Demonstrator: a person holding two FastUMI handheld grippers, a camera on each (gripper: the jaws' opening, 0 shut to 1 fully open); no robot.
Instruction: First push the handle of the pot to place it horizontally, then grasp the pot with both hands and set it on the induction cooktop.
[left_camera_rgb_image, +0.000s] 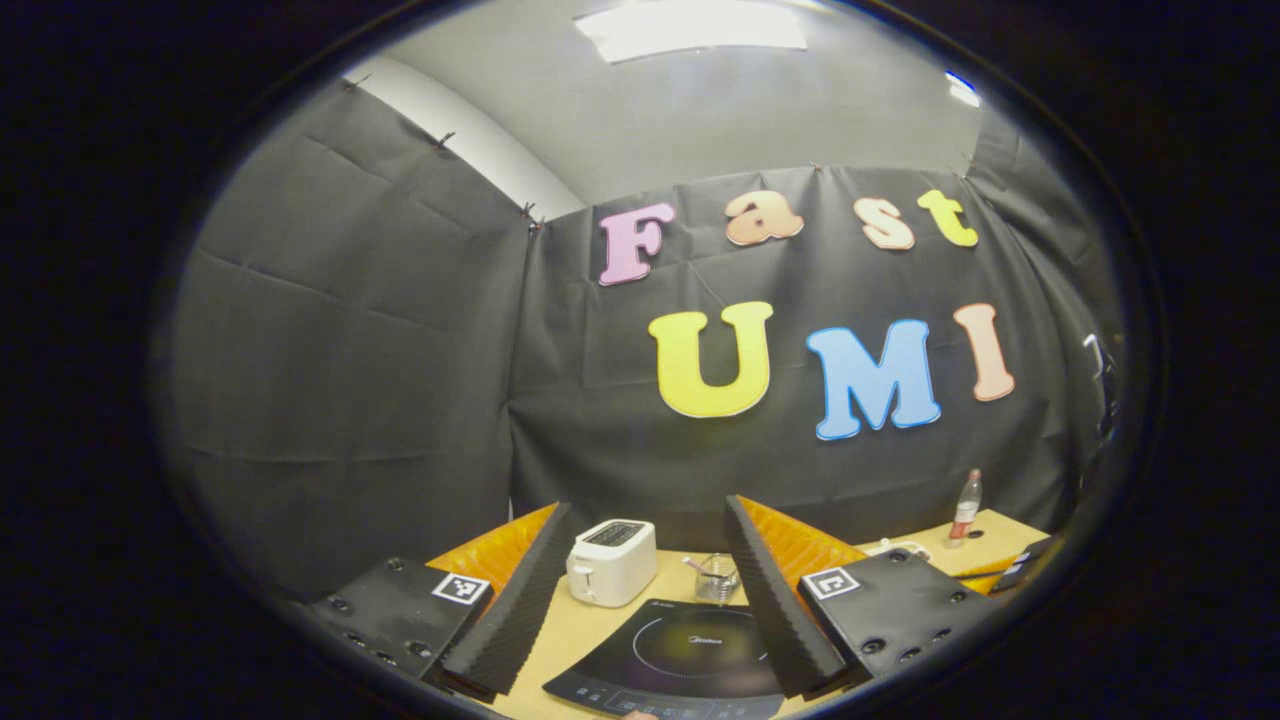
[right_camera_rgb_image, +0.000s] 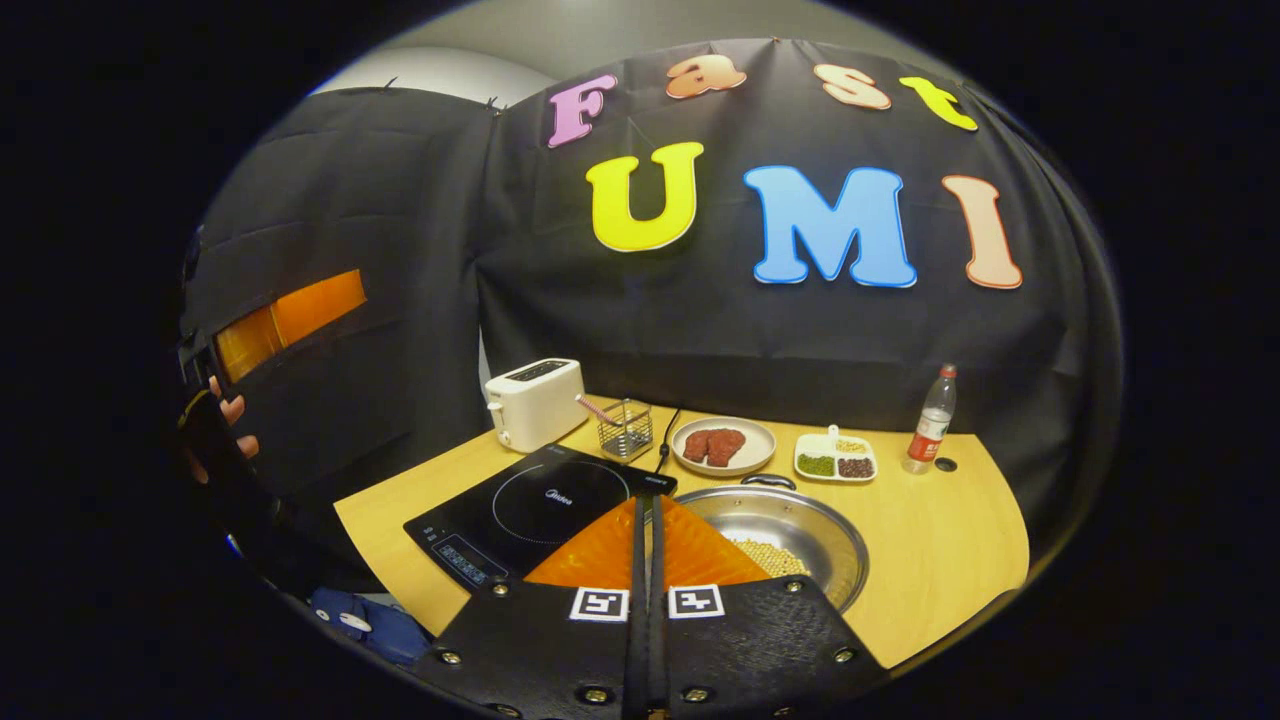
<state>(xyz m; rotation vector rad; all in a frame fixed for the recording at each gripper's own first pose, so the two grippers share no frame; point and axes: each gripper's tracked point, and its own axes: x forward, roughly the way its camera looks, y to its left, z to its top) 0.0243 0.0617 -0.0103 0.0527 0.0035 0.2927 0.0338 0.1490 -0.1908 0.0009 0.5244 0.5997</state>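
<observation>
A shallow metal pot with yellow beans in it sits on the wooden table, right of the black induction cooktop. One small loop handle shows at the pot's far rim. My right gripper is shut with nothing between its fingers, its tips over the gap between cooktop and pot; the fingers hide the pot's near left rim. My left gripper is open wide, raised and pointing over the cooktop toward the back wall. In the right gripper view, the left gripper hangs high at far left, held by a hand.
A white toaster and a wire basket stand behind the cooktop. Farther right are a plate of meat, a divided dish and a bottle. The toaster lies straight ahead of the left gripper.
</observation>
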